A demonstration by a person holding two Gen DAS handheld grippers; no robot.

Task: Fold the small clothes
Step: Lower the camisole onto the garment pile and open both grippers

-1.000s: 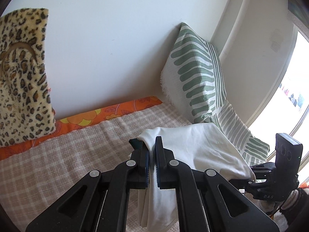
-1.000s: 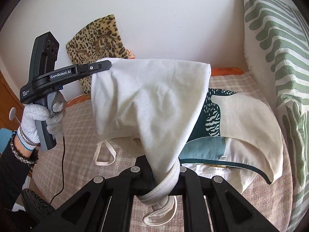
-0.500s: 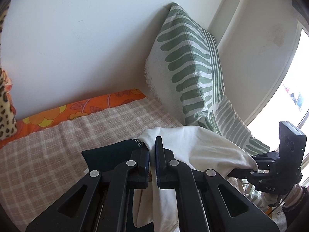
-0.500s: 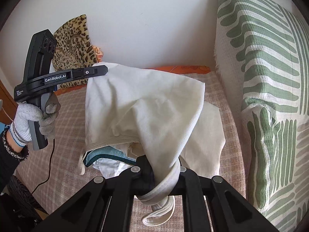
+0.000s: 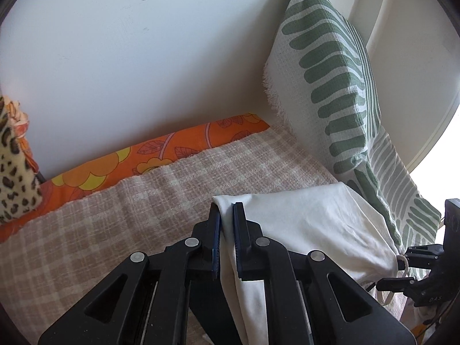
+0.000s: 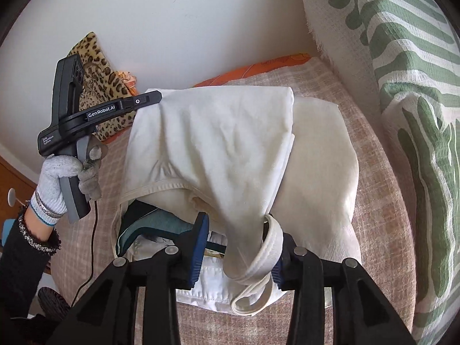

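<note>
Right wrist view puts the white garment [image 6: 218, 149] stretched like a hammock between your two tools, above the checked bed cover [image 6: 382, 201] and in front of the green-striped pillow [image 6: 408, 66]. Its long axis runs from the left gripper [image 6: 152, 97], up by the leopard cushion [image 6: 97, 86], down to the right gripper [image 6: 235, 247] at the near edge.

Your left jaws are clamped on the far corner; the left wrist view shows the cloth pinched between the pads and hanging below them. Your right jaws stand apart, with the garment's hem band [image 6: 264, 261] draped across the gap and resting against the right-hand pad, so that end looks loosely carried rather than pinched, though the fold of cloth hides the contact.

Beneath the garment lie a cream piece [image 6: 325, 172] and a teal-printed piece [image 6: 149, 224], both on the bed cover.

The coming move likely turns on that axis: the free end lies at your right jaws, so the right hand is the one to close or lower first.
</note>
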